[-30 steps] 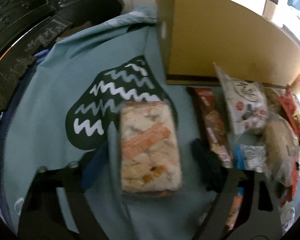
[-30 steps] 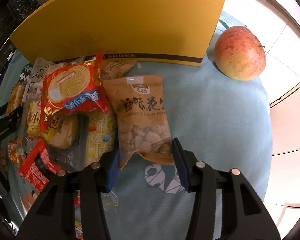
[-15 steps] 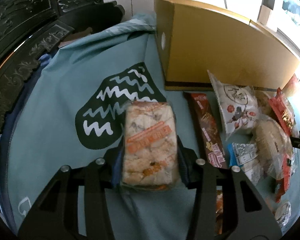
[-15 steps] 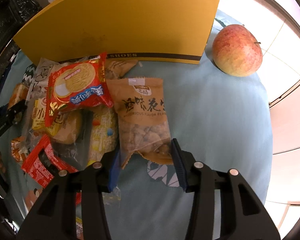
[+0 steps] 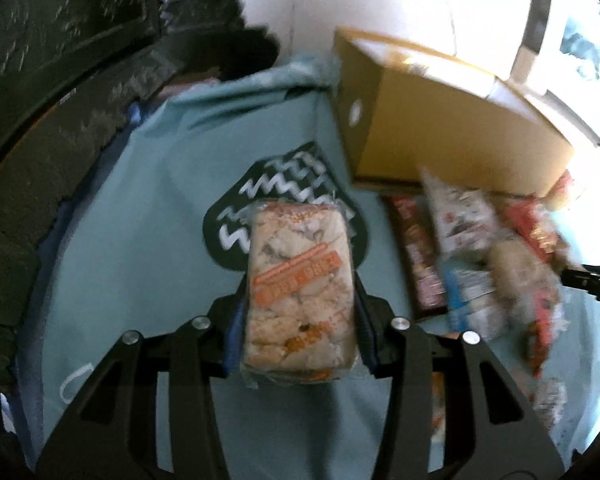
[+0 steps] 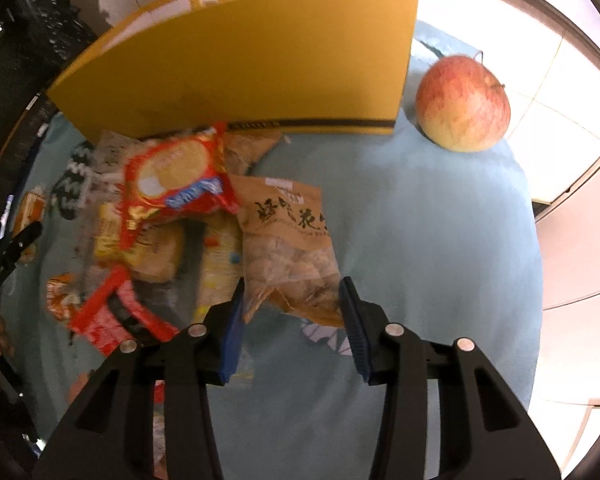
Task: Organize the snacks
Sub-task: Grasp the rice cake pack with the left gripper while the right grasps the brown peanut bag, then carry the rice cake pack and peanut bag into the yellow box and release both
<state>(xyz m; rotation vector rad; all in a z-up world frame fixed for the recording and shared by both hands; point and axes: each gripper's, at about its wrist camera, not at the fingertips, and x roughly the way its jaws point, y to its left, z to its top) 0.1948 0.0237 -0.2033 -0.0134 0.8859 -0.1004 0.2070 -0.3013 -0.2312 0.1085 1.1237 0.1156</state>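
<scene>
A clear pack of pale crisp cakes with an orange label (image 5: 300,264) is held above the blue cloth (image 5: 148,240), and my left gripper (image 5: 300,316) is shut on its lower half. In the right wrist view a brown paper peanut bag (image 6: 288,248) hangs with its bottom end between the blue pads of my right gripper (image 6: 292,304), whose jaws are closing on it. The bag's lower end is off the cloth. A yellow cardboard box (image 6: 260,60) stands behind both snacks.
A heap of snack packets lies left of the peanut bag, topped by a red biscuit pack (image 6: 176,176). An apple (image 6: 462,102) sits right of the box. Dark carved furniture (image 5: 60,60) borders the cloth on the left.
My left gripper closed on the crisp cake pack and raised it off the cloth. My right gripper tightened on the peanut bag and lifted its lower end, drawing it back a little.
</scene>
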